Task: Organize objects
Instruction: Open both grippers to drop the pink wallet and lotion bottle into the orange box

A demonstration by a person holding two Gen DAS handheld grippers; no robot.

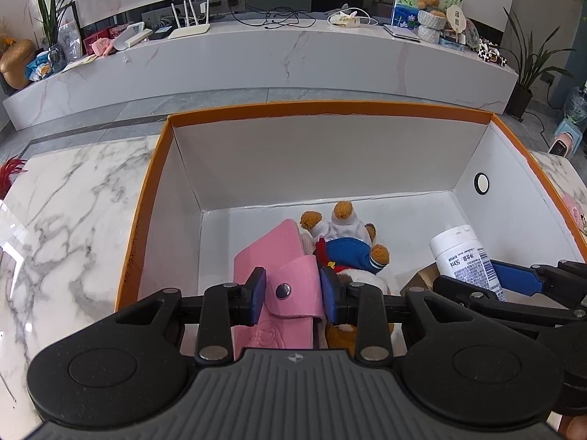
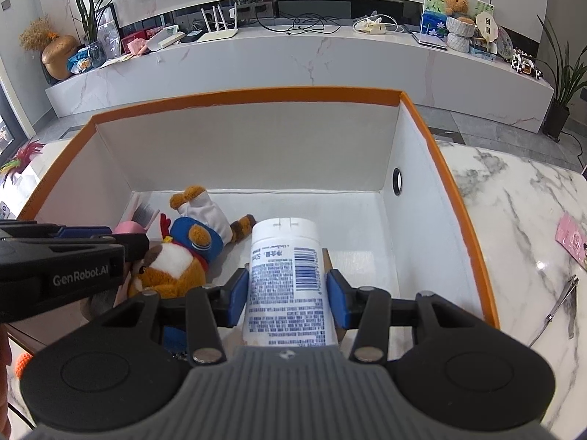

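Both grippers held objects over the orange-rimmed white cardboard box (image 1: 176, 117).
The left gripper (image 1: 293, 291) was clamped on a pink snap-button pouch (image 1: 273, 256); the right gripper (image 2: 288, 291) squeezed a white printed tube (image 2: 284, 267) above a brown plush bear (image 2: 183, 256).

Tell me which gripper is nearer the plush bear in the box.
Left. The left gripper, shut on the pink wallet, sits right beside the plush bear; the right gripper is farther off.

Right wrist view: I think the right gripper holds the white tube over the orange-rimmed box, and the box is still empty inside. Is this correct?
One detail is wrong: the box is not empty. The right wrist view shows a plush bear lying on its floor. The rest stands: the right gripper holds the white tube over the orange-rimmed box.
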